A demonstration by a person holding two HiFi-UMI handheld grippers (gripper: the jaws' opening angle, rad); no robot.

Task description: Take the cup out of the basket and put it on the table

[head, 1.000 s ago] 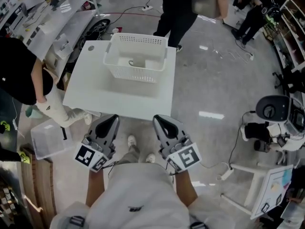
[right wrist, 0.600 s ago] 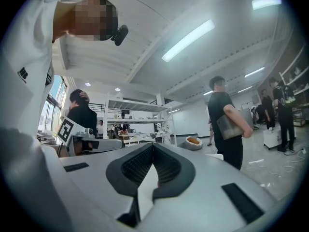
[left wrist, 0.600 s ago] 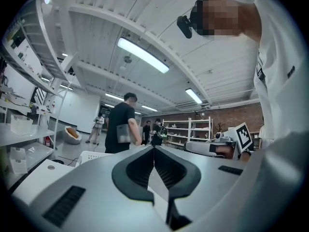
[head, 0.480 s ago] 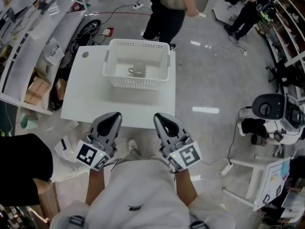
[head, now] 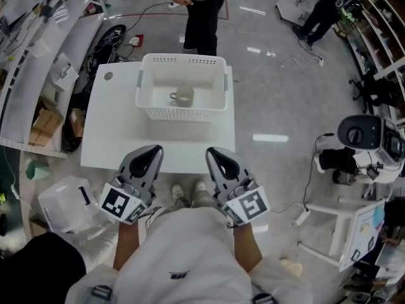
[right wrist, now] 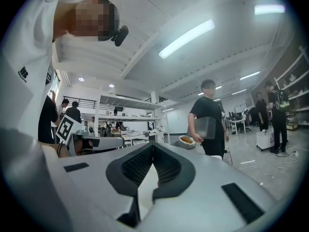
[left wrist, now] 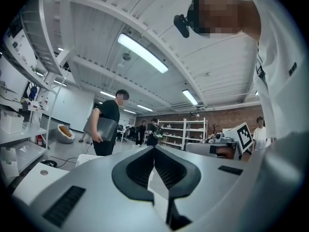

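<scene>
The grey cup (head: 183,95) sits in the white basket (head: 183,59) on the white surface (head: 114,132). The left gripper (head: 152,151) and right gripper (head: 212,152) hover at its near edge, fingers closed and empty. Cluttered shelves (head: 38,49) flank the grey floor (head: 278,106).

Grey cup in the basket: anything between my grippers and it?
Yes: the near wall of the white perforated plastic basket, which surrounds the grey cup. The shut left gripper and right gripper would likely need to go over its rim.
</scene>
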